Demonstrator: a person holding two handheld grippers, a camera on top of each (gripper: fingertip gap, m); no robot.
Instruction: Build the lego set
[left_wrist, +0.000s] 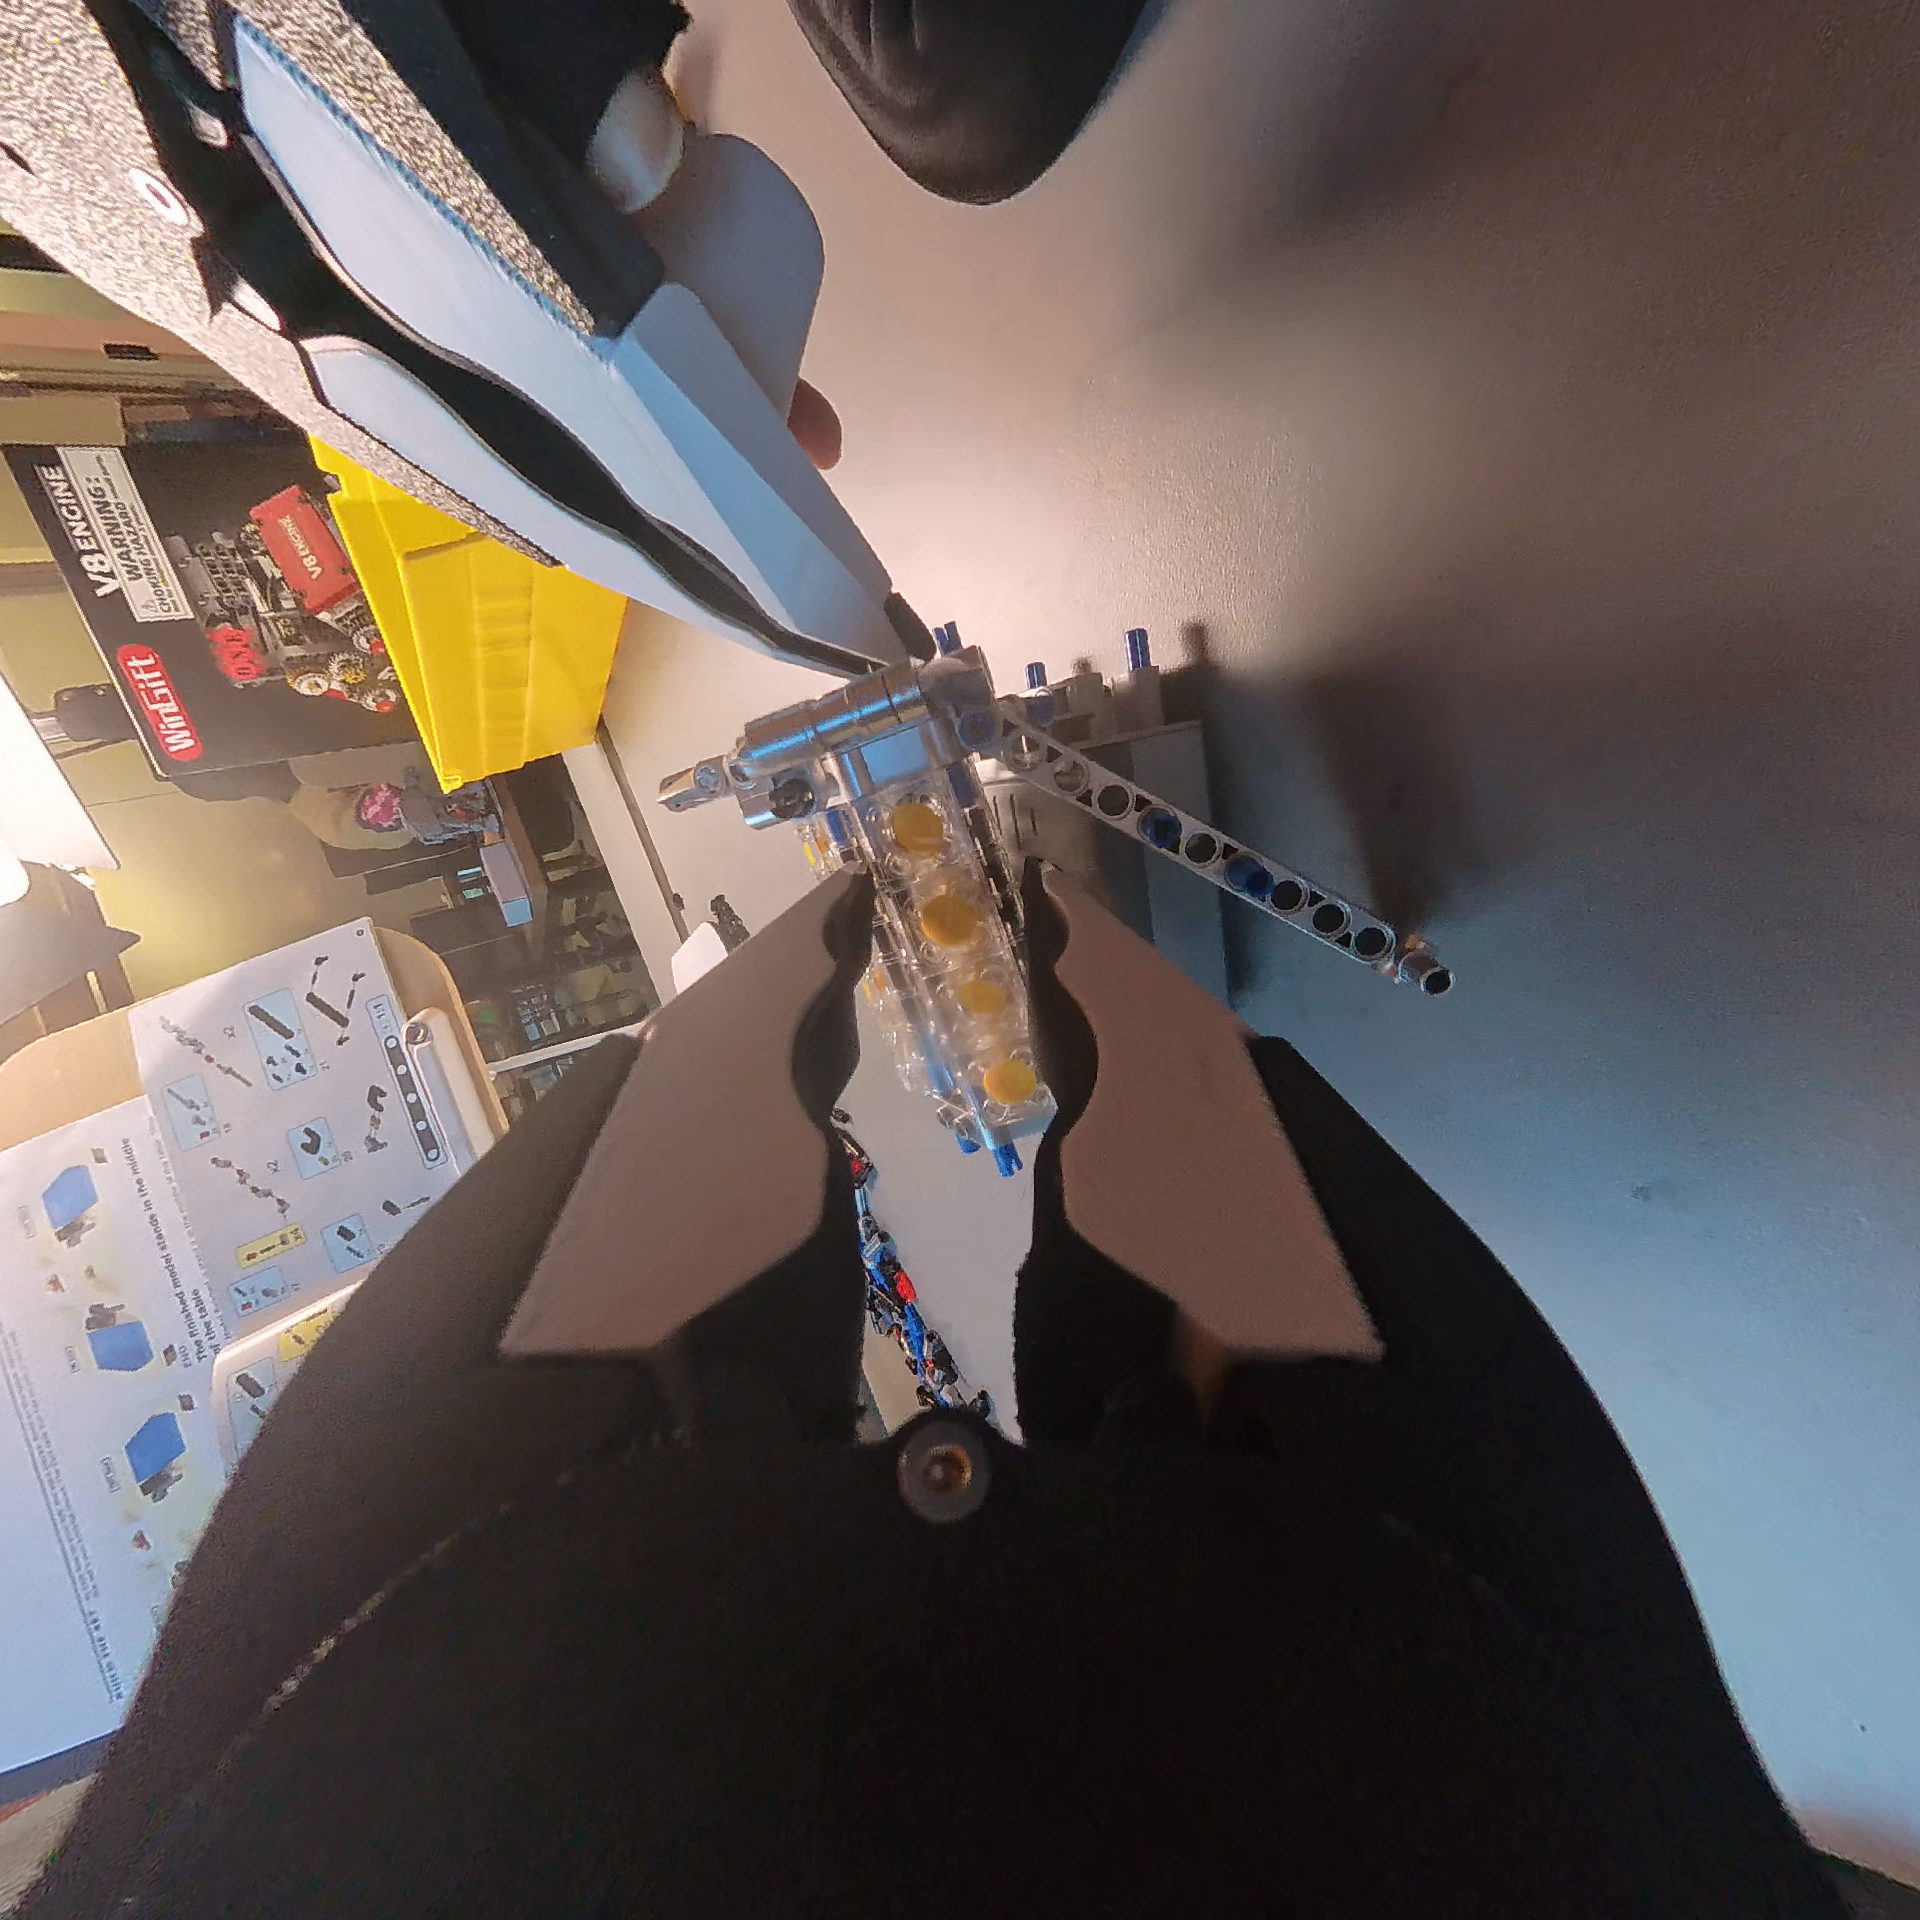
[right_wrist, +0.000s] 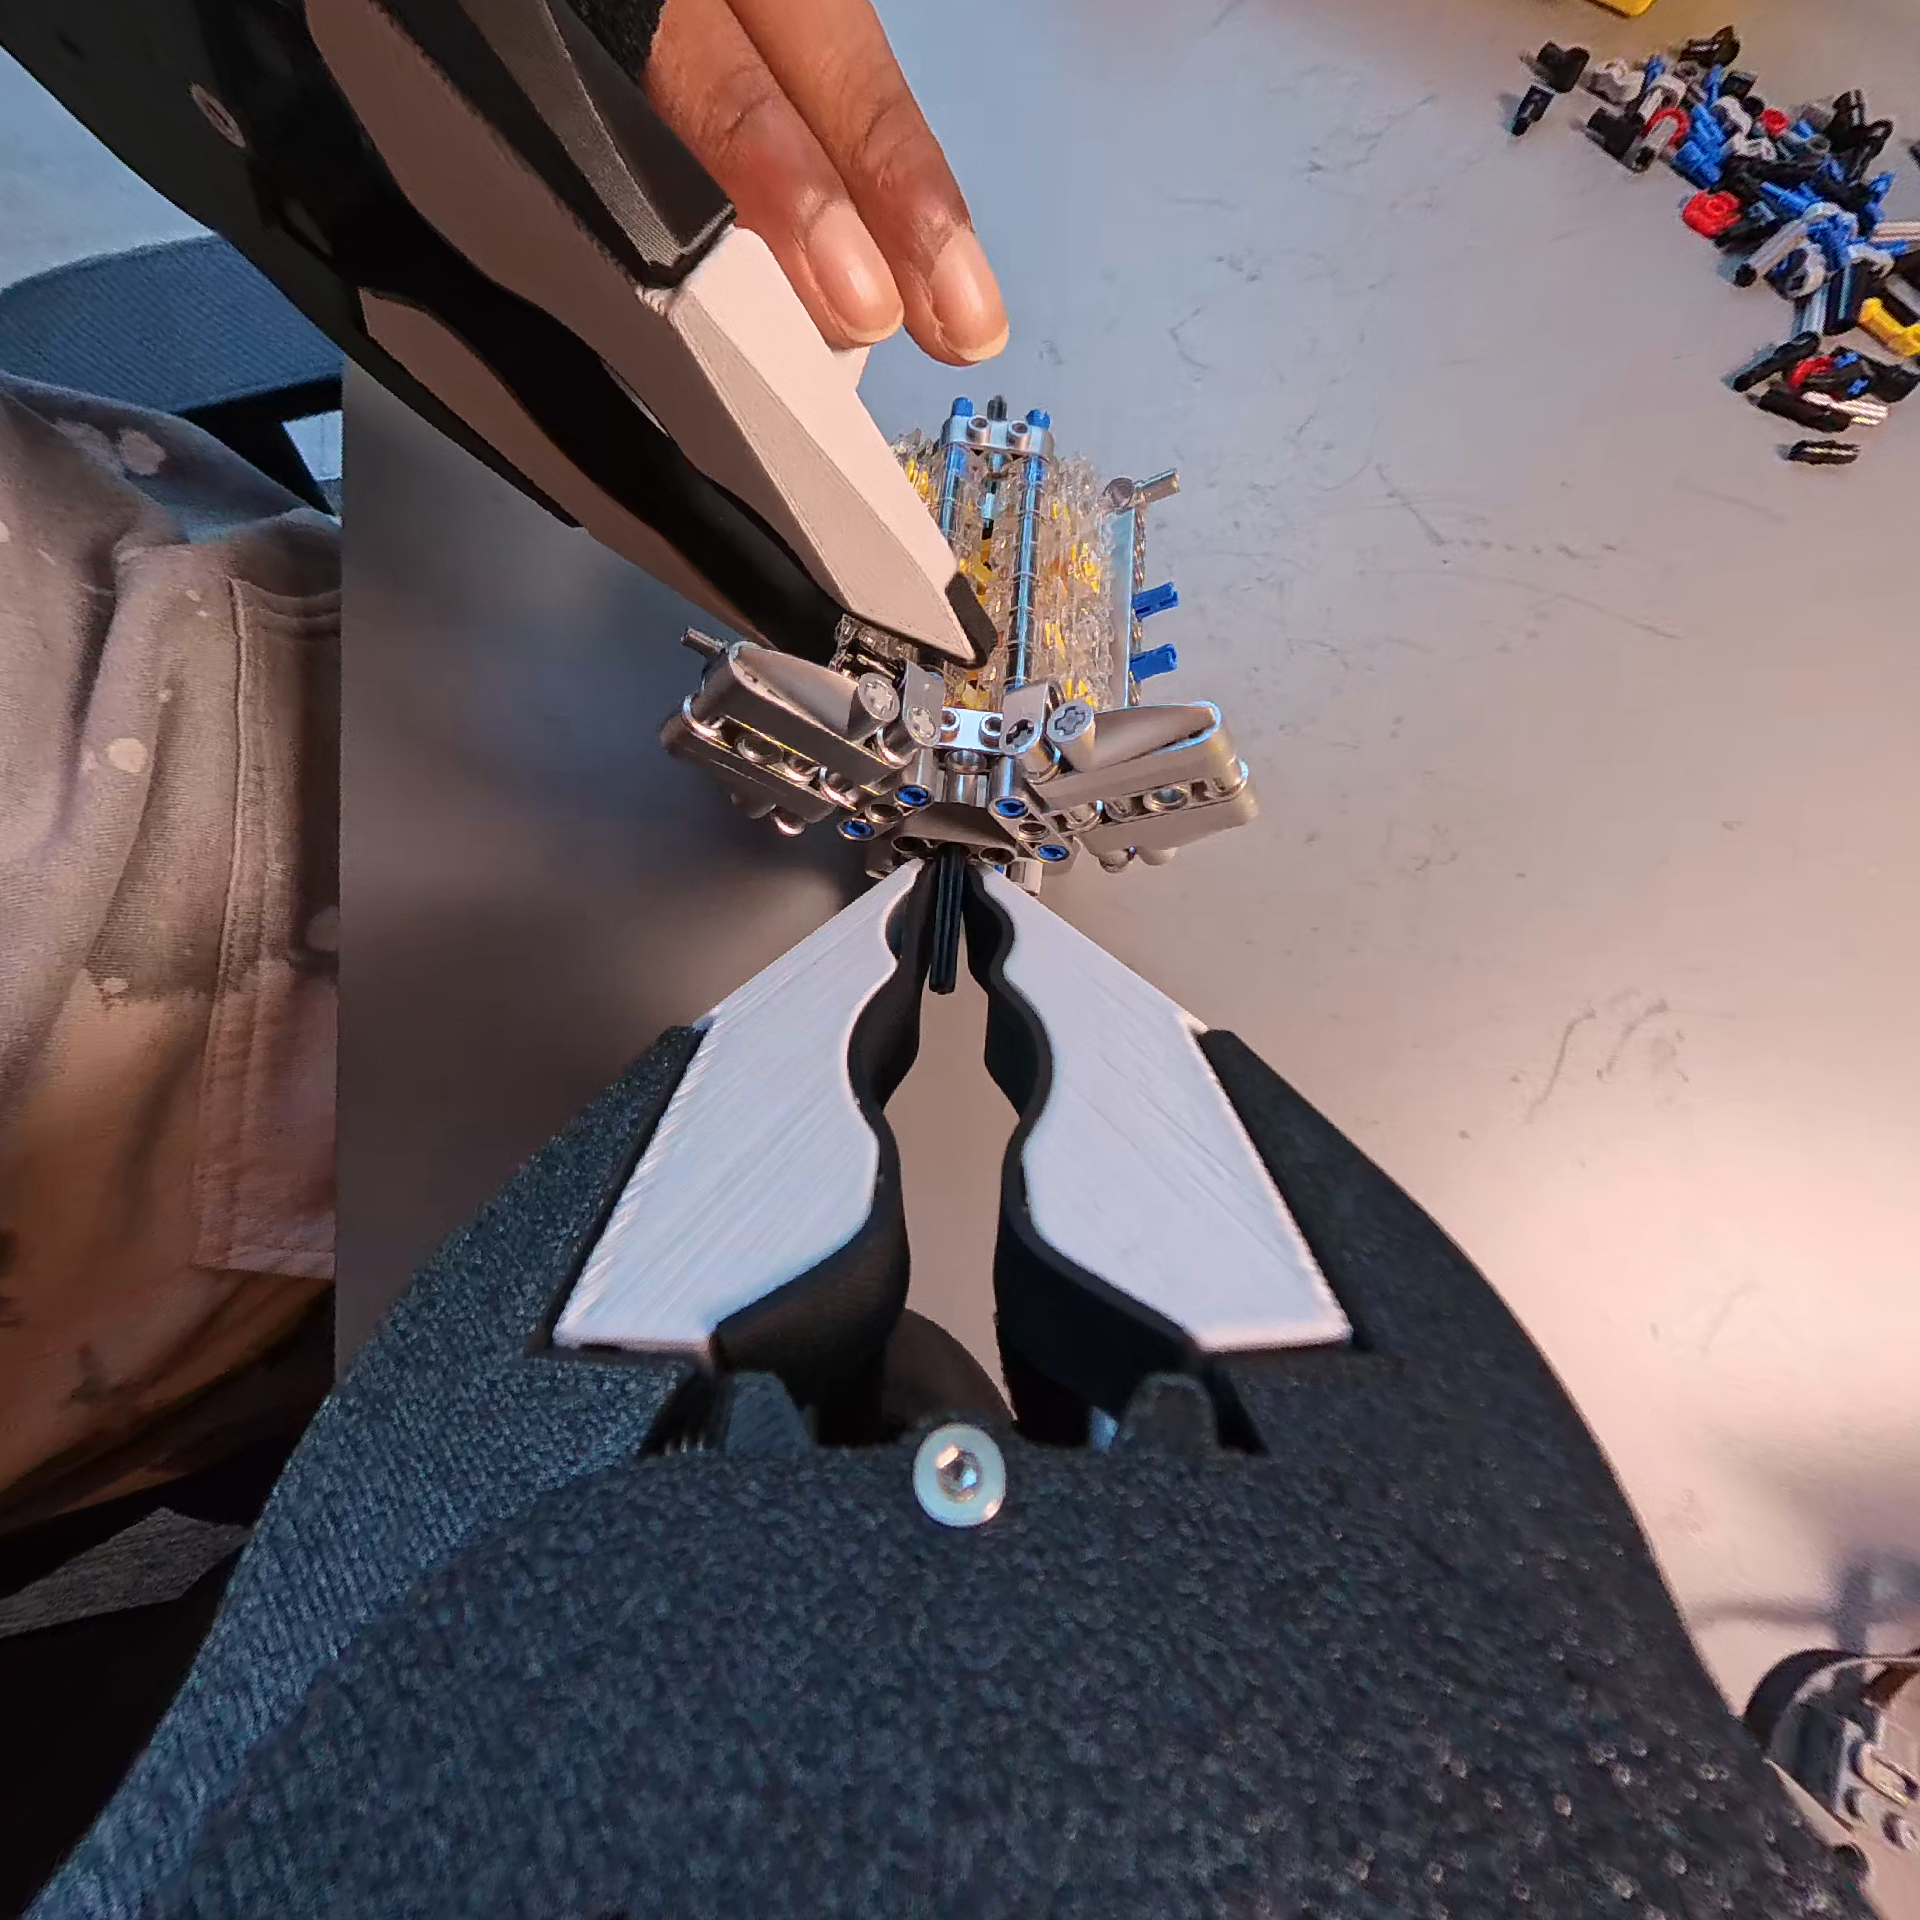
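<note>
A small engine model (right_wrist: 966, 727) of silver beams, blue pins and clear blocks with yellow discs stands on the grey table (right_wrist: 1455, 831). My right gripper (right_wrist: 943, 914) is shut on a thin black axle (right_wrist: 943, 935) whose far end sits in the middle of the model's near face. My left gripper (left_wrist: 940, 894) is shut on the model's clear block (left_wrist: 951, 925), one finger on each side. It reaches in from the upper left in the right wrist view (right_wrist: 961, 634), held by a hand (right_wrist: 831, 177). The right gripper shows in the left wrist view (left_wrist: 899, 644) at the model's silver end.
A long silver beam with holes (left_wrist: 1226, 862) sticks out from the model. A pile of loose black, blue and red parts (right_wrist: 1766, 156) lies at the far right. A yellow bin (left_wrist: 488, 644), a black box (left_wrist: 208, 603) and instruction sheets (left_wrist: 260, 1091) stand beyond. A person's shirt (right_wrist: 156, 831) is at the left. There is about 5 cm between the tips of the two grippers.
</note>
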